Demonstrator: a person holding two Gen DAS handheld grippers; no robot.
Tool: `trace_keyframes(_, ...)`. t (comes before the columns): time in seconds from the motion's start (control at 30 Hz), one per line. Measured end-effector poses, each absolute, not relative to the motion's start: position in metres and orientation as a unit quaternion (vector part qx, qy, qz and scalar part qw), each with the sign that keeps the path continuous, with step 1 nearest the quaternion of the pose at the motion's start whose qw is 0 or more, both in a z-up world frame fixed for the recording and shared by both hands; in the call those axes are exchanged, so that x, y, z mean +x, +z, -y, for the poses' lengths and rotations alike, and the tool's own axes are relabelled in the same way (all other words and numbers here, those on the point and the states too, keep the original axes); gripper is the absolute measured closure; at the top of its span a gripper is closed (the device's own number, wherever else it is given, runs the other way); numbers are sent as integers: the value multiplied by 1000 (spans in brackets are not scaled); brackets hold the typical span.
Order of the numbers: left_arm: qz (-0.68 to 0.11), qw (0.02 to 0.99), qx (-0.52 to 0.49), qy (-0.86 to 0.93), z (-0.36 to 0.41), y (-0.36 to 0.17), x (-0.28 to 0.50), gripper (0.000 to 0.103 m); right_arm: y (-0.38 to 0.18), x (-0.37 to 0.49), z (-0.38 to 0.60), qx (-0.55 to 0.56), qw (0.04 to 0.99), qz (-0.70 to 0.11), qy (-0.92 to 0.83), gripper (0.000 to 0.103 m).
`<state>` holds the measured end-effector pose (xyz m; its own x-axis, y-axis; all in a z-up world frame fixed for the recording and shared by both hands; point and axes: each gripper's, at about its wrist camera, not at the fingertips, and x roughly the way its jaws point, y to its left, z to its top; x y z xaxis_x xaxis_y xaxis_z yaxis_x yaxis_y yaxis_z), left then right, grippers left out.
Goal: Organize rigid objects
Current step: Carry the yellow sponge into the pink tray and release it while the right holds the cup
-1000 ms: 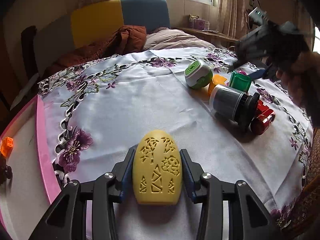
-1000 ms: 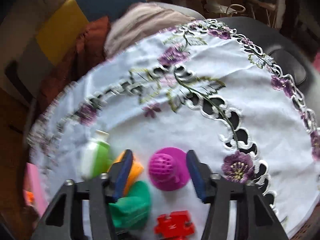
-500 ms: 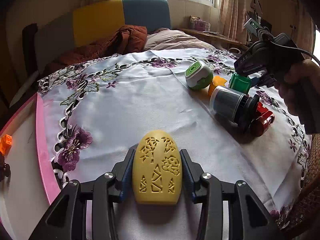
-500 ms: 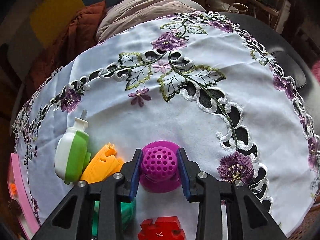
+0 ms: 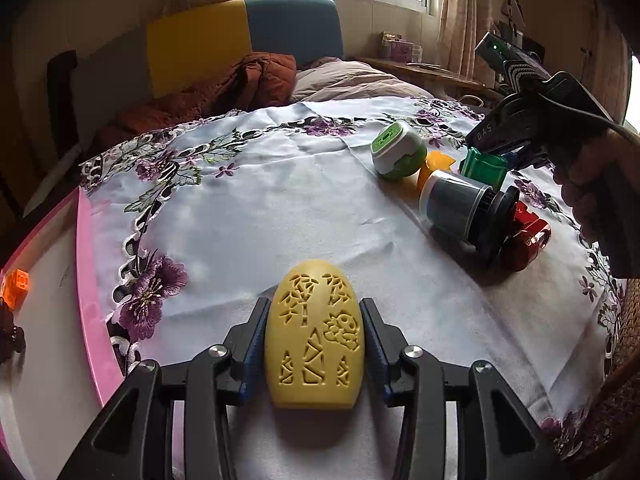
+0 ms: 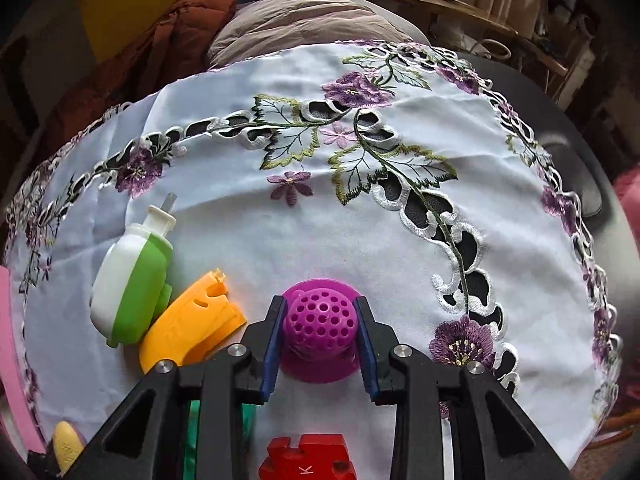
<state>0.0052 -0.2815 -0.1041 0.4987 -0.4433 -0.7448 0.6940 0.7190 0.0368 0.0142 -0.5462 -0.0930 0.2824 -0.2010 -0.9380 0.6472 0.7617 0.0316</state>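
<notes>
A yellow egg-shaped piece with cut-out patterns (image 5: 315, 336) sits between the blue pads of my left gripper (image 5: 315, 320), which is shut on it just above the embroidered tablecloth (image 5: 260, 208). My right gripper (image 6: 320, 322) is shut on the perforated dome of a magenta piece (image 6: 320, 320) whose round base rests on the cloth. Seen from the left wrist, the right gripper's body (image 5: 532, 120) hangs over the pile at the table's right.
Beside the magenta piece lie a green-and-white bottle (image 6: 132, 280), an orange piece (image 6: 192, 324), a green piece (image 5: 484, 166), a red puzzle piece (image 6: 308, 460) and a dark jar on its side (image 5: 460, 204). A pink-rimmed tray (image 5: 90, 300) holds an orange brick (image 5: 16, 286) at left.
My right gripper's jaws came together on the magenta piece and the view rolled and steadied. The left gripper with the yellow egg stayed put.
</notes>
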Motion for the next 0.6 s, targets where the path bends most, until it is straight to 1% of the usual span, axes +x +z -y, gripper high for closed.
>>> trace_keyframes(0.13, -376, 847, 166, -336, 281, -103, 6, 59, -93, 12, 549, 213, 774, -530, -274, 69)
trace_keyframes(0.33, -400, 838, 153, -338, 279, -97, 9, 59, -93, 15, 544, 182, 780, -534, -272, 70)
trace_keyframes(0.6, -390, 849, 98, -342, 247, -56, 7, 59, -93, 16, 541, 165, 783, -534, -273, 70)
